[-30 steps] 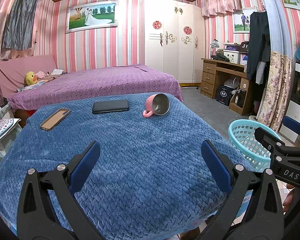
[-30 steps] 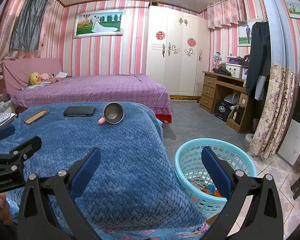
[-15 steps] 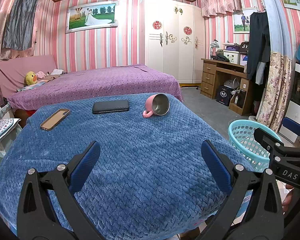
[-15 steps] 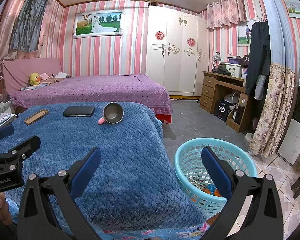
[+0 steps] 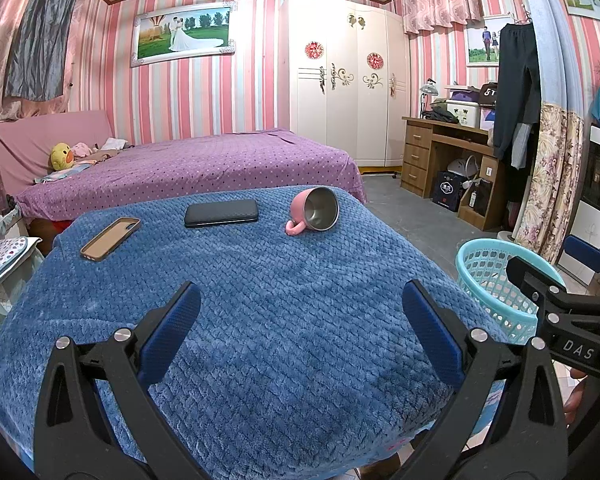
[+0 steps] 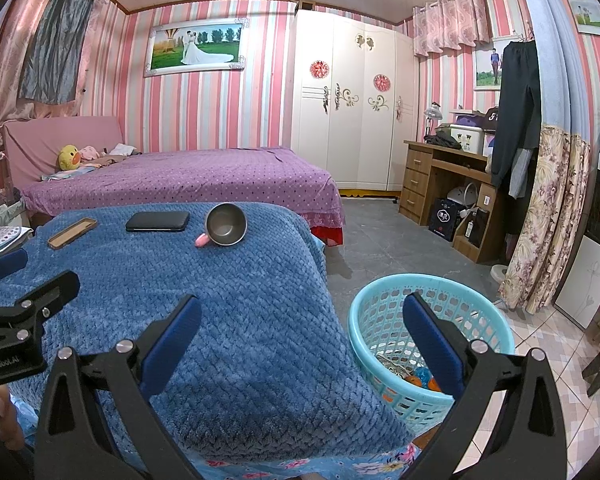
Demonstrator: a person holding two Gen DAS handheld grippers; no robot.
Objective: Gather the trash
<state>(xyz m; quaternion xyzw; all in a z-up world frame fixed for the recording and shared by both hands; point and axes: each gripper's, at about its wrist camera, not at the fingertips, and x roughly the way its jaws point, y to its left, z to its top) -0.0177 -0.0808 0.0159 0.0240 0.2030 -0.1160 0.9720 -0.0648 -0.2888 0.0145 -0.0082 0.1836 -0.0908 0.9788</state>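
A turquoise plastic basket (image 6: 436, 320) stands on the floor at the right of the blue-covered table (image 6: 236, 320); a few colourful scraps lie at its bottom. The same basket (image 5: 488, 280) shows at the right in the left wrist view. My left gripper (image 5: 300, 312) hovers open over the blue blanket (image 5: 284, 312) with nothing between its fingers. My right gripper (image 6: 300, 320) is open too, straddling the table's right edge and the basket. No loose trash shows on the blanket.
A pink mug (image 5: 316, 214) lies on its side at the far end, beside a black phone (image 5: 221, 213) and a tan phone case (image 5: 110, 238). Behind is a purple bed (image 5: 204, 168); a wooden desk (image 6: 448, 176) and hanging clothes stand to the right.
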